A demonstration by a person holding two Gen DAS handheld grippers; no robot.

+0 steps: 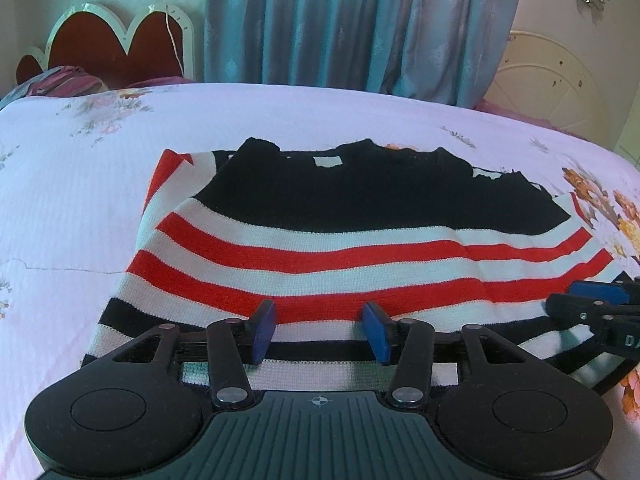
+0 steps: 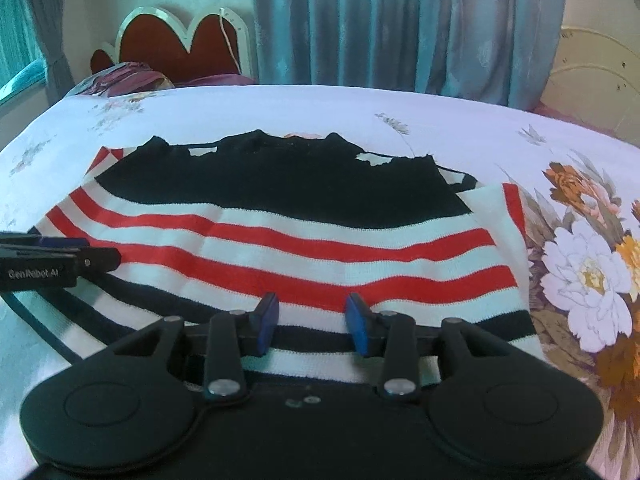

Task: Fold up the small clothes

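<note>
- Your left gripper [image 1: 320, 330] has its jaws spread apart, nothing between the blue pads [image 1: 264, 330]; it sits low over the near hem of the sweater [image 1: 320, 216].
- Your right gripper [image 2: 314, 322] is likewise spread wide, blue pads [image 2: 268, 322] apart with no cloth pinched, also at the near edge of the sweater [image 2: 280, 216].
- The two grippers sit side by side: the right gripper [image 1: 596, 308] shows at the right edge of the left wrist view, the left gripper [image 2: 60, 258] at the left edge of the right wrist view. Both lie low on the striped cloth; can't tell if they press on it.
- The sweater lies flat on the bed [image 1: 80, 168], partly folded: black block on the far half, red and white stripes in the middle, black and white stripes nearest you.
- A striped sleeve or flap sticks out at the far left corner, another striped panel lies along the right side.
- The bed sheet [image 2: 460, 120] is white with a big flower print [image 2: 584, 280] on the right, just beside the sweater's right edge.
- Far left: a red scalloped headboard [image 1: 120, 44] with a rumpled pinkish pillow [image 1: 68, 80] in front of it.
- Far centre: blue-grey curtains [image 1: 360, 20] behind the bed.
- Far right: a cream rounded headboard [image 1: 560, 80].
</note>
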